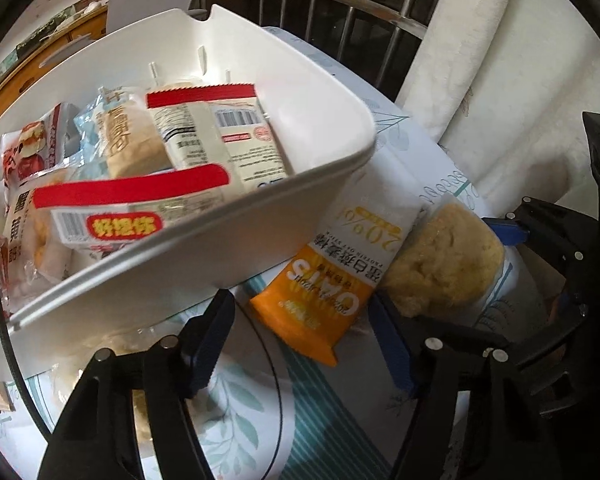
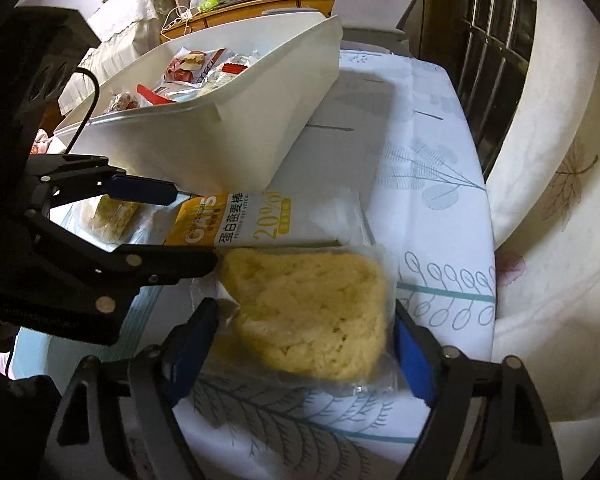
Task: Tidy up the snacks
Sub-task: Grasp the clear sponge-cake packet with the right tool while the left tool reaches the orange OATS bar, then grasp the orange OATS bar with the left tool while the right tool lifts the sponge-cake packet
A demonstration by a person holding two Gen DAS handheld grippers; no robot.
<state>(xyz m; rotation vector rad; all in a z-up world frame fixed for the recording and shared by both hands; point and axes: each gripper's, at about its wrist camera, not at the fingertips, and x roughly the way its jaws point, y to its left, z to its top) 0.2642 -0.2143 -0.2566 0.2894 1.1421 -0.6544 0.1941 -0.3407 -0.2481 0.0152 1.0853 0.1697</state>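
Note:
An orange-and-white oats bar packet lies on the leaf-print tablecloth against the white bin. My left gripper points down over the packet's orange end and is open; one finger is on each side, with a small gap at the left finger. Beside the packet lies a yellow cake in a clear wrapper. My right gripper straddles it, open, with its blue pads at the wrapper's edges. The cake rests on the cloth.
The bin holds several wrapped snacks, red-and-white packets among them. Another wrapped yellow cake lies by the bin's near side. A cream curtain and window bars border the table's far edge.

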